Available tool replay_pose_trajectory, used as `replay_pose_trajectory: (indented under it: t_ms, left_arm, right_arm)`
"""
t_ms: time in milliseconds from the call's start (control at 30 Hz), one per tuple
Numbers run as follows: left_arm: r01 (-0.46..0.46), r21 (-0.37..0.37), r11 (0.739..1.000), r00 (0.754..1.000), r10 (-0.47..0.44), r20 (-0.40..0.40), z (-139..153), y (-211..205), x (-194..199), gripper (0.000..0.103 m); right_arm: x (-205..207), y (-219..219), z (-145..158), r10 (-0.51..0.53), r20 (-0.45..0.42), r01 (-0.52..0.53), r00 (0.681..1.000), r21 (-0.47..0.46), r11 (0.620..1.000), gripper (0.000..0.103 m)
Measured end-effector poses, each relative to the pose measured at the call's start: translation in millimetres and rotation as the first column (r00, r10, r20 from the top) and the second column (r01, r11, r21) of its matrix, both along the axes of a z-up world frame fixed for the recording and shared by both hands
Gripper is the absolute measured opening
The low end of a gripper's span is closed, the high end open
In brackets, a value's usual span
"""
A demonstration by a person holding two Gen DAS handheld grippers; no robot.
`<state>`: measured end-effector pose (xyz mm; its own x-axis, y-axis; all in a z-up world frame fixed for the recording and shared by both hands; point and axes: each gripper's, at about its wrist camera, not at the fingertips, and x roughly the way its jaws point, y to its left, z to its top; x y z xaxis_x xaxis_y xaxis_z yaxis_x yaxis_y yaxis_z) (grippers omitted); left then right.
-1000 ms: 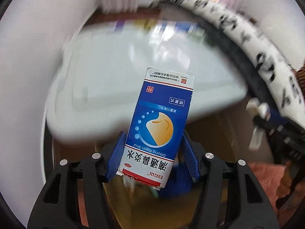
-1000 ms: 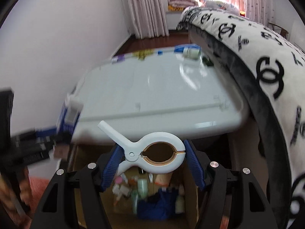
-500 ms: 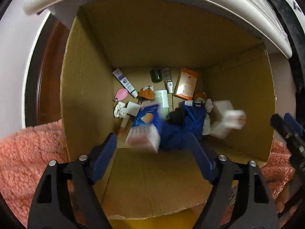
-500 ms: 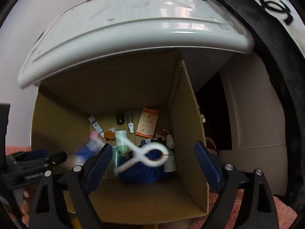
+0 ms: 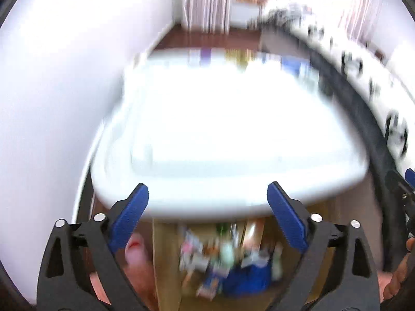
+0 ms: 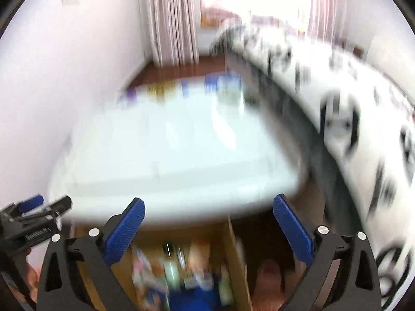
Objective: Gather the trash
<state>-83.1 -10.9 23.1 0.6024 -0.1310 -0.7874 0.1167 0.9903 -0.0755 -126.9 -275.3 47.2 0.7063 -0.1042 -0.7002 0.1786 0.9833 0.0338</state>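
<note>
Both views are blurred by motion. My left gripper (image 5: 207, 194) has its jaws wide and still opening, with nothing between the blue pads (image 5: 129, 215). My right gripper (image 6: 208, 206) is likewise opening, its pads (image 6: 124, 230) bare. Below both lies a cardboard box (image 5: 166, 259) (image 6: 233, 254) under the white table edge, holding mixed trash. The blue-and-white medicine carton (image 5: 211, 283) lies among that trash in the left wrist view. The white clip cannot be made out in the blur. The left gripper also shows at the left edge of the right wrist view (image 6: 33, 215).
A white table (image 5: 233, 134) (image 6: 181, 150) fills the middle, with small items along its far edge (image 6: 220, 85). A bed with a black-and-white patterned cover (image 6: 350, 108) runs along the right. White wall on the left, curtains (image 6: 171, 20) at the back, pink rug (image 5: 135, 254) beside the box.
The carton left my left gripper and the white clip left my right gripper; both dropped into the box. Both grippers opened wider and swung up from the box toward the table.
</note>
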Motion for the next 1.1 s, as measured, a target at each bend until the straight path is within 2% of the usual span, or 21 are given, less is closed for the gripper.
replay_pose_trajectory:
  t_ms: [67,133,167,267,333,367,533,1100]
  left_arm:
    - [-0.013,0.0,1.0,0.995,0.012,0.097,30,-4,22,0.091]
    - [-0.031,0.017,0.999,0.981,0.028,0.189,49,-10,38,0.091]
    - [-0.049,0.036,0.998,0.968,0.039,0.249,57,-15,48,0.091]
    - [-0.084,0.055,0.995,0.945,0.062,0.32,60,-22,71,0.091]
    - [-0.09,0.063,0.994,0.943,0.065,0.328,51,-23,81,0.091]
    - [-0.094,0.082,0.992,0.95,0.065,0.305,43,-25,88,0.091]
    - [-0.086,0.084,0.993,0.97,0.065,0.233,24,-30,106,0.091]
    - [-0.099,0.101,0.99,0.97,0.074,0.23,19,-20,104,0.091]
  right_arm:
    - [18,0,33,0.008,0.102,-0.008,0.995,-0.003,1.0,0.098]
    - [36,-1,52,0.025,0.185,-0.024,0.982,-0.009,1.0,0.098]
    - [45,-1,56,0.031,0.21,-0.028,0.977,-0.02,0.999,0.098]
    - [68,-3,52,0.048,0.251,-0.034,0.967,-0.06,0.998,0.098]
    - [80,-11,38,0.046,0.251,-0.033,0.967,-0.058,0.998,0.098]
    - [87,-16,29,0.043,0.234,-0.034,0.971,-0.045,0.998,0.098]
    - [125,-35,-5,0.016,0.144,-0.022,0.989,0.038,0.999,0.098]
    - [136,-33,-16,0.014,0.116,-0.018,0.993,0.028,0.999,0.098]
